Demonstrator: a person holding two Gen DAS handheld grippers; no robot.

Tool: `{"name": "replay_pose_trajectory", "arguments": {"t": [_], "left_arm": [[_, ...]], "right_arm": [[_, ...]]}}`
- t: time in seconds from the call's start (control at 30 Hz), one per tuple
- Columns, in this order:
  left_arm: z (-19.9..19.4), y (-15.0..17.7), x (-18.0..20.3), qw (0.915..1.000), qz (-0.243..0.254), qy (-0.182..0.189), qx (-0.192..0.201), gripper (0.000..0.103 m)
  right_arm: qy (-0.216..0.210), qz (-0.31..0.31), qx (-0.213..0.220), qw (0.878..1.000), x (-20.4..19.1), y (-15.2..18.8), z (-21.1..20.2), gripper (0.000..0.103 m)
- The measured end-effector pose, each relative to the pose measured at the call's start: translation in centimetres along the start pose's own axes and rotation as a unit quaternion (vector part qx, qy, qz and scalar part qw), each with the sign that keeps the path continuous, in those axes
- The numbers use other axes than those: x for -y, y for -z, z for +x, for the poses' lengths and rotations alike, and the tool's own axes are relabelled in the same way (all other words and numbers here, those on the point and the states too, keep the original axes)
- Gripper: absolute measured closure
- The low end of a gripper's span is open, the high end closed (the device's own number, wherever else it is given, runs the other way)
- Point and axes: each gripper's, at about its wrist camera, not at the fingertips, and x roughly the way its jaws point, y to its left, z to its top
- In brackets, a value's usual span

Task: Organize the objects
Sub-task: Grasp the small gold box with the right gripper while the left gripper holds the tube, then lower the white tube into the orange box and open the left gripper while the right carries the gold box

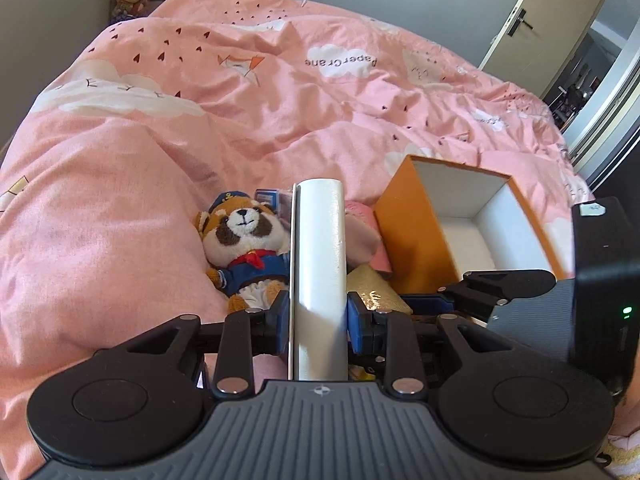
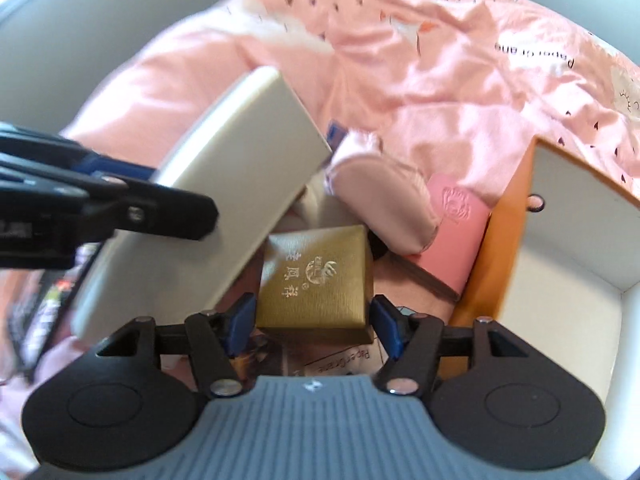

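Left wrist view: left tongs [image 1: 318, 316] are clamped on a white flat box [image 1: 320, 280], held edge-up above the bed [image 1: 280, 100]. An orange storage box [image 1: 416, 232] with a white interior sits open just to the right. A raccoon plush [image 1: 244, 248] lies beside the white box, on the bedding.

Right wrist view: right tongs [image 2: 314, 322] stand wide, with a gold gift box [image 2: 316, 276] between the blue pads [image 2: 386, 330]. A small gap shows at each side, so the pads straddle it and do not press on it. The gold box rests in the clutter beside a pink pouch [image 2: 380, 196] and a pink card box [image 2: 456, 232].

Risks, as a judgement: the white box hangs close over the gold one, so either hand could knock the other's item. The grip on the white box is near its lower end, so it could pivot or slip. The soft bedding could let the gold box tilt as the pads close.
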Motion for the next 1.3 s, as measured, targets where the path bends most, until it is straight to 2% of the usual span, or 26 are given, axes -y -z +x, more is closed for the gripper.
{"name": "replay_pose_trajectory", "arguments": {"t": [0.1, 0.27, 0.43, 0.6, 0.77, 0.9, 1.1, 1.17, 1.3], "left_arm": [[-1.6, -0.4, 1.0, 0.9998, 0.009, 0.009, 0.012, 0.071], [-3.1, -1.3, 5.0, 0.9965, 0.075, 0.02, 0.032, 0.071], [-2.1, -1.5, 11.1, 0.983, 0.176, 0.038, 0.035, 0.071], [0.9, 0.3, 18.4, 0.9557, 0.286, 0.034, 0.059, 0.07], [5.2, 3.2, 22.8, 0.9332, 0.355, 0.023, 0.048, 0.07], [7.9, 4.7, 23.8, 0.9163, 0.4, -0.001, 0.028, 0.07], [10.5, 7.0, 24.0, 0.8824, 0.47, -0.028, 0.0, 0.07], [11.0, 7.7, 24.0, 0.8724, 0.488, -0.026, -0.004, 0.07], [11.8, 9.0, 24.5, 0.8452, 0.534, -0.025, -0.013, 0.07]], "right_arm": [[-0.01, -0.001, 0.032, 0.999, 0.0, 1.1, -3.8, 0.039], [-0.01, 0.01, 0.068, 0.998, 1.4, 1.1, -9.1, 0.039], [0.037, 0.03, 0.063, 0.997, 5.2, 3.1, -13.7, 0.039], [0.09, 0.062, 0.045, 0.993, 9.6, 6.3, -15.5, 0.039], [0.101, 0.097, 0.022, 0.99, 12.8, 8.8, -15.6, 0.04], [0.101, 0.099, 0.001, 0.99, 13.9, 9.8, -14.8, 0.04], [0.095, 0.059, -0.023, 0.993, 14.6, 9.9, -13.4, 0.039], [0.094, 0.04, -0.029, 0.994, 14.6, 9.9, -13.2, 0.039], [0.089, 0.015, -0.046, 0.995, 14.6, 9.7, -12.8, 0.039]]}}
